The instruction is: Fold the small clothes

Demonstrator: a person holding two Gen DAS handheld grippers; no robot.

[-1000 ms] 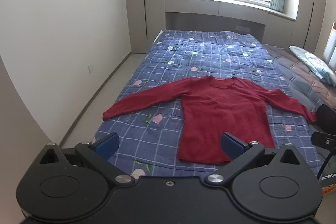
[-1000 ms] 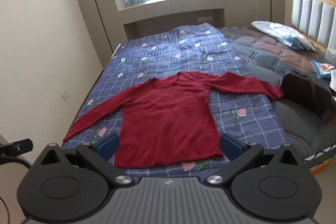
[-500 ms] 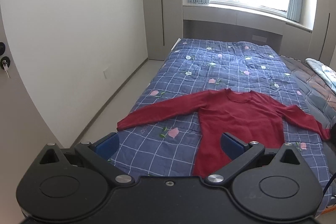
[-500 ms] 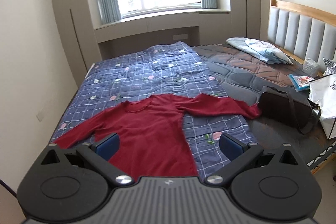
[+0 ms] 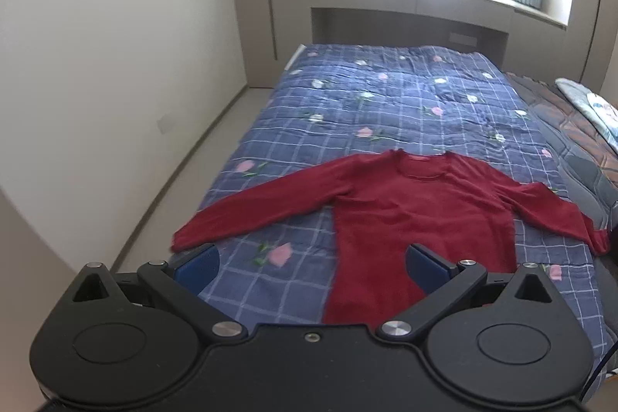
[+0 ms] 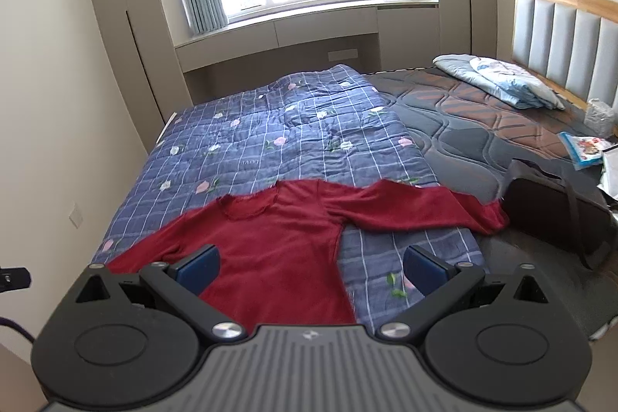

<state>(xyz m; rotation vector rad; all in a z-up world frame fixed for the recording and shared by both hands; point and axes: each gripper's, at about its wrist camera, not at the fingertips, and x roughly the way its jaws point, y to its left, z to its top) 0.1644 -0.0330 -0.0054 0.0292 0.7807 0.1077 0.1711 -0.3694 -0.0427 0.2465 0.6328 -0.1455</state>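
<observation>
Currently I hold both grippers, left (image 5: 311, 263) and right (image 6: 311, 263), jaws wide, empty; sweater (image 5: 417, 219) lies ahead, sleeves crosswise.

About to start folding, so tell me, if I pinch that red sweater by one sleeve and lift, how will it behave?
The sweater lies flat and limp on the quilt, so it will probably droop and trail. It looks like a soft knit, likely light and not slippery, so it may drag on the quilt. Both grippers, left and right, are open.
</observation>
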